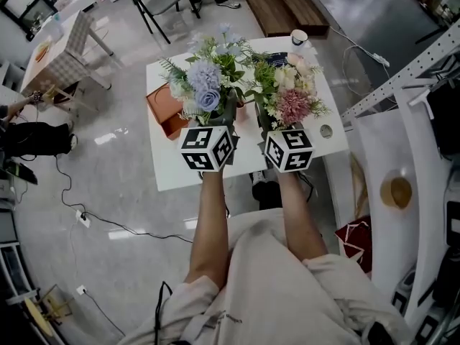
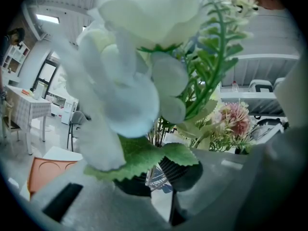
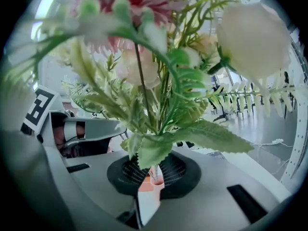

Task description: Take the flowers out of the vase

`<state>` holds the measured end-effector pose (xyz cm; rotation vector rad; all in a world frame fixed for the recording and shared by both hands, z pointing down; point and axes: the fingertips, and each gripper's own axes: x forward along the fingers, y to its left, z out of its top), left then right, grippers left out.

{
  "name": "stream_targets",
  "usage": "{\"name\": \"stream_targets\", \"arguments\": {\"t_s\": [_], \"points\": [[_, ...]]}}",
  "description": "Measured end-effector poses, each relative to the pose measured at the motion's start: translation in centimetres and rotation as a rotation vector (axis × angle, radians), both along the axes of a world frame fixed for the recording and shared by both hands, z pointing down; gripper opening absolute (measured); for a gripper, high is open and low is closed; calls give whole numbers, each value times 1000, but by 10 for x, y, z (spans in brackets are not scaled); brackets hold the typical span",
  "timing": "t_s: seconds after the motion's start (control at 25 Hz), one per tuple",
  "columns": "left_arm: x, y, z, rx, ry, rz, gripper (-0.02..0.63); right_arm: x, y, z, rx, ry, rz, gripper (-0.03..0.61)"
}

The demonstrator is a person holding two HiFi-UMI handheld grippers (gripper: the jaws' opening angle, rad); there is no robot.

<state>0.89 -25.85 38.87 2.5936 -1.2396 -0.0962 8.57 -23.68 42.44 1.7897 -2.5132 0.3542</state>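
Head view: the white table (image 1: pixel 172 171) lies below both of my hands, and I have a bunch of flowers in each. The left gripper (image 2: pixel 161 172) is nearly closed, its pads pinching the stems (image 2: pixel 156 134) of the blue bouquet (image 1: pixel 205 88). The right gripper (image 3: pixel 153 174) is closed the same way on the stalks (image 3: pixel 161 105) of the pink bouquet (image 1: pixel 291 95). Both bunches are above the table's far half, close side by side. I cannot pick out the vase for certain under them.

My main worry is the foliage. The two bunches nearly touch, so pulling them apart carelessly could snag the leaves and drag a stem loose. Each bunch is held low and looks top-heavy, so a quick tilt may let it swing or slip. Blooms fill both gripper views, so setting down blind risks hitting the orange box (image 1: pixel 167 110) or the cup (image 1: pixel 299 37).
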Motion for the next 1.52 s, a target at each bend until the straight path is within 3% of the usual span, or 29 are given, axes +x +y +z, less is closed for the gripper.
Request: {"name": "stream_targets", "arguments": {"t_s": [0.44, 0.84, 1.52], "points": [[-9, 13, 8, -20, 9, 0, 44, -3, 13, 16, -113, -11, -20, 38], [-36, 26, 47, -107, 28, -28, 44, -18, 28, 58, -237, -85, -53, 38], [-60, 42, 69, -177, 40, 11, 44, -32, 36, 63, -240, -119, -34, 37]]}}
